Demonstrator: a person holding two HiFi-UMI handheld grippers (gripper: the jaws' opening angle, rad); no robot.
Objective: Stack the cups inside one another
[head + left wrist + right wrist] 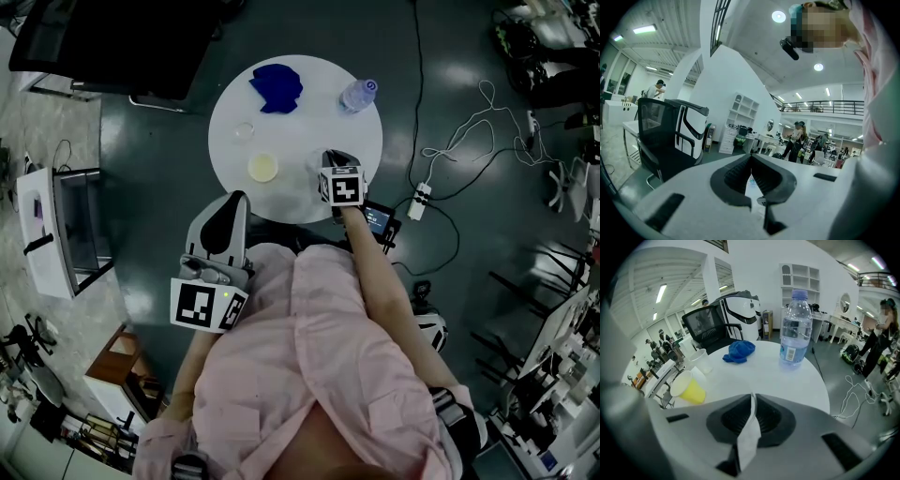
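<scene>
My right gripper [751, 401] pinches a white paper strip [746, 441] above the surface [754, 376]; my left gripper [751, 160] is pressed together, empty. The yellow cup [689, 389] and clear cup [701, 360] sit apart, and reaching in closed could tip them.

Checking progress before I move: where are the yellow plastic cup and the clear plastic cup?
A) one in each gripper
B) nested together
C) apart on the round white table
C: the yellow plastic cup and the clear plastic cup stand apart on the round white table, neither of them held.
</scene>
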